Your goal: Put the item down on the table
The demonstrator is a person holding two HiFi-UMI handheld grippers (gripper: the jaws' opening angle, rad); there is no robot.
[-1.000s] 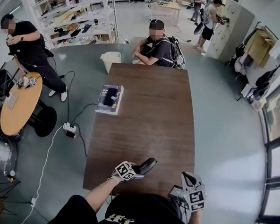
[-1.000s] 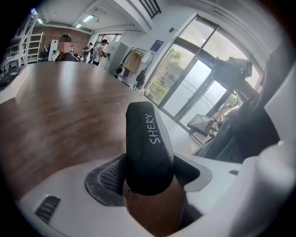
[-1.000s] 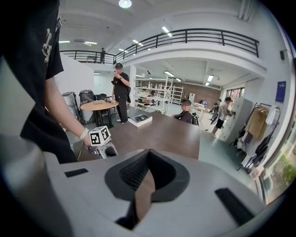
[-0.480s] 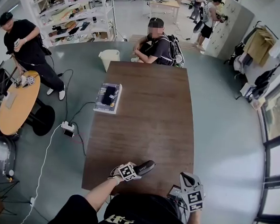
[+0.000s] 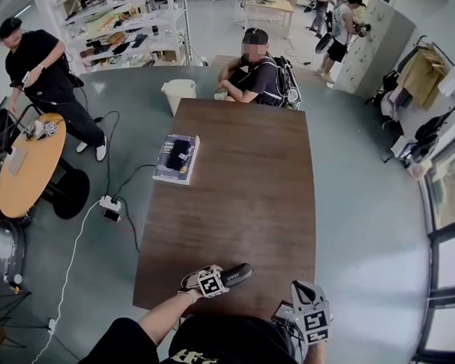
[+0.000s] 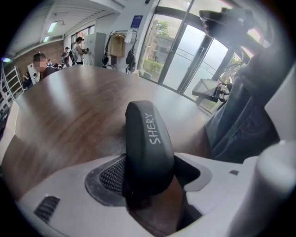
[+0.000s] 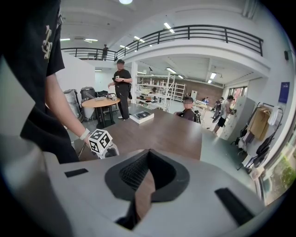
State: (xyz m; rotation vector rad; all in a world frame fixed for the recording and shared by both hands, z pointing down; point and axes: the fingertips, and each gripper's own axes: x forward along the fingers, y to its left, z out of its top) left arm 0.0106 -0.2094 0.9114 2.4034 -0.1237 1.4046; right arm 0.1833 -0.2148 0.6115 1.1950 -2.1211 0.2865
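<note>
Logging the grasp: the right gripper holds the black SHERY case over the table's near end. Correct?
No: the left gripper holds the black case, as the left gripper view shows; the right gripper is empty. The rest stands.

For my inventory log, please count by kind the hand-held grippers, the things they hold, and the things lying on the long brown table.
Hand-held gripper: 2 (left, right)
Black case: 1, held by the left one
Book: 1, on the table
Total: 4
The dark patch on the book is not counted; unclear if separate.
</note>
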